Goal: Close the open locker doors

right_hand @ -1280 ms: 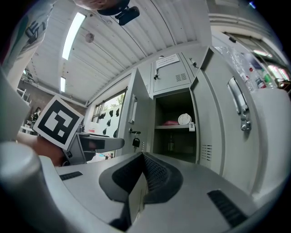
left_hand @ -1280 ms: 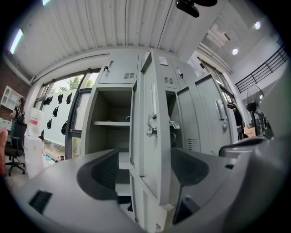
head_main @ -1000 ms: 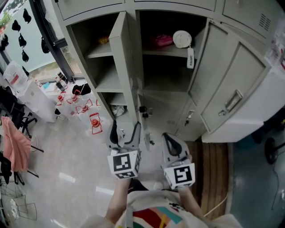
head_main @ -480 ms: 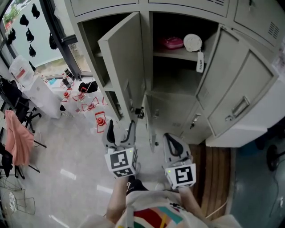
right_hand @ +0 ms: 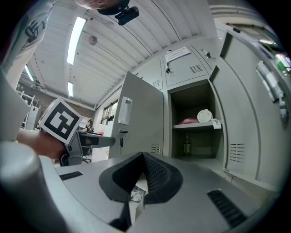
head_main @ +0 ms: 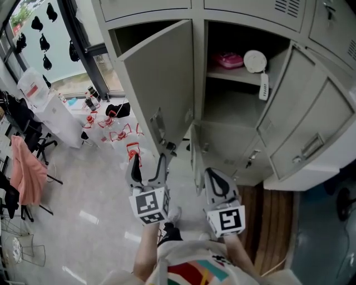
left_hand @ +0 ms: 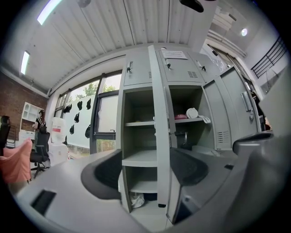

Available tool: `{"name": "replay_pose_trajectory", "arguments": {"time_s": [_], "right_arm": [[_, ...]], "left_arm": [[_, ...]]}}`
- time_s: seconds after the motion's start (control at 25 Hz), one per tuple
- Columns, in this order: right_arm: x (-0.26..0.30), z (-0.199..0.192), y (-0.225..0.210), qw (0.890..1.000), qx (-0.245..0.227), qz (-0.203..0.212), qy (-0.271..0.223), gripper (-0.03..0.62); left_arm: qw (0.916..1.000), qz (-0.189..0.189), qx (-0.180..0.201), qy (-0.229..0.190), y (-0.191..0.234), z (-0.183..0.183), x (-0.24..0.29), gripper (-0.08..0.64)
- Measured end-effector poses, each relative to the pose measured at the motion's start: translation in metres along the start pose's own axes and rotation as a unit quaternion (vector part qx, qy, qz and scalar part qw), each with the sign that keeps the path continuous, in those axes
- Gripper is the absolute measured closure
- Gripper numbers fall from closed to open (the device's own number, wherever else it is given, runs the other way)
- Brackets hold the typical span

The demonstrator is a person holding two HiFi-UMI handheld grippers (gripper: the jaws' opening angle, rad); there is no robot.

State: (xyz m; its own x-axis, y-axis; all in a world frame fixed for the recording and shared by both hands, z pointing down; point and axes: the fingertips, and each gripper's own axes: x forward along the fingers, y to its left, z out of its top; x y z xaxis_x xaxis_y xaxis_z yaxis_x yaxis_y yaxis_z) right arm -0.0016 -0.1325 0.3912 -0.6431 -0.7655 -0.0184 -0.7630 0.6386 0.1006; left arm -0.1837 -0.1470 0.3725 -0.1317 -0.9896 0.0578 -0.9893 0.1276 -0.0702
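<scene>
Basically facing a grey locker bank (head_main: 245,10) with several doors hanging open, so plenty to snag. Biggest worry: shoving the left door (head_main: 161,78) too hard from its part-open angle and getting a bounce off the frame instead of a latch. Next: swinging it into the small lower door (head_main: 196,160), seen edge-on and jutting out near its free edge; likely to collide if taken in the wrong order. Same story further over with the right-hand doors (head_main: 311,128), folded wide and well apart from either tool; probably needs a long reach or a step across, with a fair chance of a glancing push. Smaller hazard: catching the keys (right_hand: 120,138) hanging from the left door's lock. Same goes for trapping the tag (head_main: 263,86) dangling off the shelf edge below the white round thing (head_main: 256,60) in a closing gap. As for pose: holding both tools low and close to the body, pointed up at the lockers, touching nothing. Running the left gripper (head_main: 148,162) spread wide and empty, lined up on the left door's edge, near it but apart. Keeping the right gripper (head_main: 212,172) pinched together on nothing, aimed into the open middle compartment, just below the lower door.
</scene>
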Motion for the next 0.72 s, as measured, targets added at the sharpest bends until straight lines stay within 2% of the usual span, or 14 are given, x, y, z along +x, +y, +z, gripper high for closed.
{"name": "replay_pose_trajectory", "arguments": {"time_s": [0.12, 0.48, 0.72], "right_arm": [[0.018, 0.007, 0.003, 1.000, -0.004, 0.008, -0.005, 0.588], [0.071, 0.028, 0.001, 0.999, -0.008, 0.015, -0.032, 0.588], [0.102, 0.026, -0.004, 1.000, -0.006, 0.017, -0.020, 0.588]], "left_arm": [[0.9999, 0.009, 0.008, -0.006, 0.015, -0.001, 0.009, 0.225], [0.9995, 0.031, -0.001, -0.002, 0.053, -0.002, 0.038, 0.225], [0.9991, 0.042, -0.006, -0.004, 0.073, -0.001, 0.066, 0.225]]}}
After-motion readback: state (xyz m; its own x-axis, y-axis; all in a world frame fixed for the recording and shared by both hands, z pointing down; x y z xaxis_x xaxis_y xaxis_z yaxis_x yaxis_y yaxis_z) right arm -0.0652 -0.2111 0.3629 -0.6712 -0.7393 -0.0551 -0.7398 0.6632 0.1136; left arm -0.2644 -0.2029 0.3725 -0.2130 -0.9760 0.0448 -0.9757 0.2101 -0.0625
